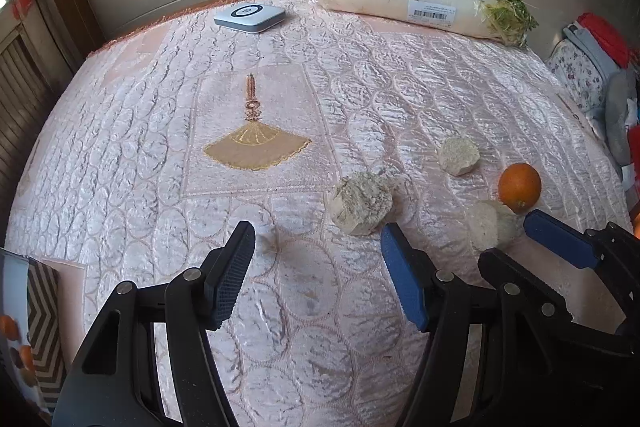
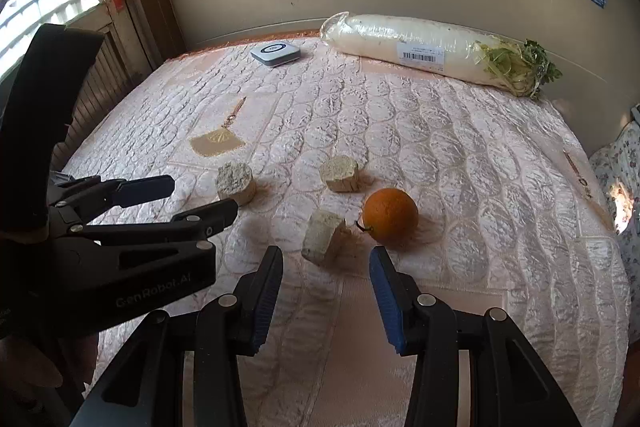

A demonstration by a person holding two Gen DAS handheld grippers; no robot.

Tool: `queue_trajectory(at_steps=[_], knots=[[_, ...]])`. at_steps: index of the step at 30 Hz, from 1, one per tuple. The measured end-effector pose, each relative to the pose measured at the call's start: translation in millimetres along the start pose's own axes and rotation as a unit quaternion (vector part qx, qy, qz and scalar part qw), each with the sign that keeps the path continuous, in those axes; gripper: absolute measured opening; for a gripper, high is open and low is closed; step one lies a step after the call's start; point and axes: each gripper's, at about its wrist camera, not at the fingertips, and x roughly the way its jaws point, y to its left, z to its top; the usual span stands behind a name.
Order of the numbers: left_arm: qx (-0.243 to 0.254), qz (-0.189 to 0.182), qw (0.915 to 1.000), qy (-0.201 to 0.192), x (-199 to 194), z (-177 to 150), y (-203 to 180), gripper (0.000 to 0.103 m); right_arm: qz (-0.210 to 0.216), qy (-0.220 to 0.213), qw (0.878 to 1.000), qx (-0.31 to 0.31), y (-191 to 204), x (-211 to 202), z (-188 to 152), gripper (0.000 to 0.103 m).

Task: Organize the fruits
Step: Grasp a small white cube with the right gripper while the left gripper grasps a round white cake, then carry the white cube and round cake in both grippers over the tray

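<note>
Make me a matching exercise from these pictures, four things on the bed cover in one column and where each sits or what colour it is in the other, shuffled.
Things
1. orange
2. wrapped white radish
3. small flat grey device
4. embroidered fan motif

Descriptions
A. at the far edge, near the wall, left of the long vegetable
B. gold-tan, stitched into the pink quilted cover
C. round, beside a pale crumbly chunk
D. in clear film with a barcode label, green leaves at one end

Pairs: 1-C, 2-D, 3-A, 4-B

Cloth [image 2: 460,187] open — chunk [image 2: 323,237] crowds orange [image 2: 390,213].
</note>
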Motion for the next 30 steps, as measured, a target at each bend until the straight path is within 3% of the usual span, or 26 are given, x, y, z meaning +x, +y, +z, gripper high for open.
queue_trajectory(at_steps=[3, 5, 9, 12, 13, 26, 30], knots=[[-0.008, -0.009, 0.9999, 0.003, 7, 5, 2, 0.066, -0.002, -0.002, 1.000, 0.004, -2, 7, 6, 0.043], [-0.007, -0.009, 0.9999, 0.006, 11, 7, -1, 0.066, -0.004, -0.002, 1.000, 0.012, -5, 11, 6, 0.032], [-0.011, -0.018, 0.9998, -0.004, 14, 8, -3, 0.064, 0.011, 0.002, 1.000, 0.012, -3, 12, 3, 0.018], [-0.014, -0.025, 0.9995, -0.012, 9, 7, 1, 0.031, -0.007, -0.006, 1.000, -0.001, 1, 5, 1, 0.017], [-0.015, -0.031, 0.9994, -0.010, 8, 6, 2, 0.029, -0.007, -0.007, 1.000, 0.000, 0, 3, 0, 0.016], [-0.050, -0.058, 0.9969, -0.017, -43, -39, 30, 0.029, 0.001, -0.033, 0.999, 0.001, 22, -32, -21, 0.016], [-0.048, -0.050, 0.9973, -0.025, -65, -58, 39, 0.029, 0.011, -0.045, 0.999, -0.007, 40, -45, -30, 0.016]])
